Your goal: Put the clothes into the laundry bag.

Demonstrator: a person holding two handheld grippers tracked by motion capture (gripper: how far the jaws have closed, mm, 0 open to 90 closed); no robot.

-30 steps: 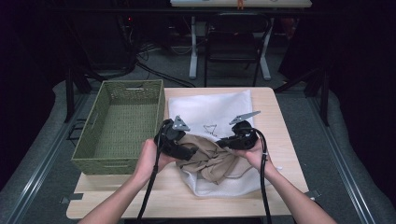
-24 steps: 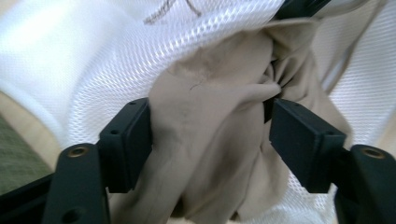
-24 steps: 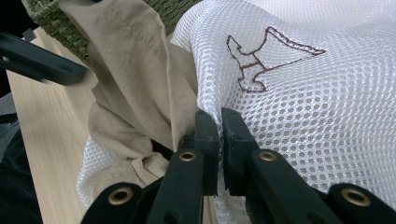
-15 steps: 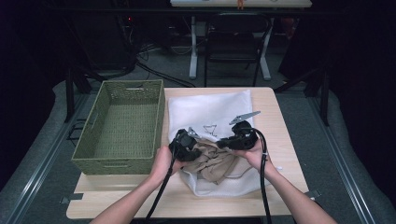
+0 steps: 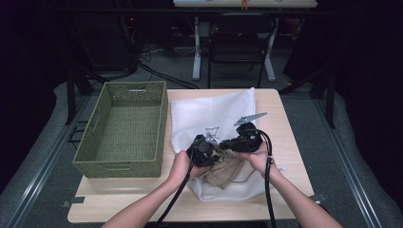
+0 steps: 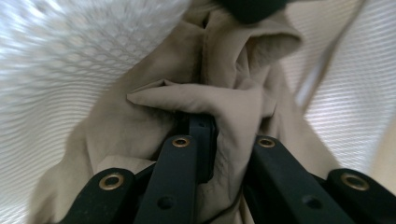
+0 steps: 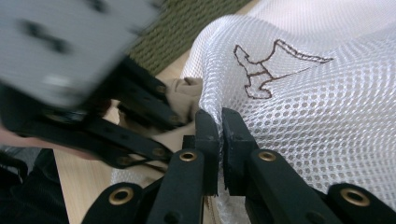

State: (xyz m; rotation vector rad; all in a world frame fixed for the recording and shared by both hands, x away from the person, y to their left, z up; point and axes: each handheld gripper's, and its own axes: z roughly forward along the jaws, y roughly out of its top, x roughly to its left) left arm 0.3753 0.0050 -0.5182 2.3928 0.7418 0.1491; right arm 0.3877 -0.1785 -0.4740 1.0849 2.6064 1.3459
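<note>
On the wooden desk [image 5: 294, 142] a white mesh laundry bag [image 5: 211, 111] lies spread just right of a green woven basket [image 5: 124, 128], touching or nearly touching the basket's right wall. At the bag's near end, the end toward the person, a beige garment [image 5: 223, 173] lies bunched at the bag's mouth, partly under the mesh and partly spilling toward the desk's near edge. The left gripper [image 5: 204, 151] sits over the garment just left of the bag's mouth; its jaws have just been closing, and in the left gripper view they stand nearly together with a fold of the beige garment [image 6: 201, 100] pinched between them, the cloth wrapping over the tips and the white mesh [image 6: 60, 60] lying behind it. The right gripper [image 5: 242, 141] is at the bag's near end too, just right of the left gripper and almost touching it. In the right gripper view its jaws are clamped tight on the edge of the mesh bag [image 7: 327, 107], with an outline of a small animal stitched in brown thread [image 7: 266, 70] on the mesh just beyond the tips. That view also shows the left gripper [image 7: 93, 107] close on the bag's left, blurred, with a bit of beige cloth [image 7: 187, 95] beside it.
</note>
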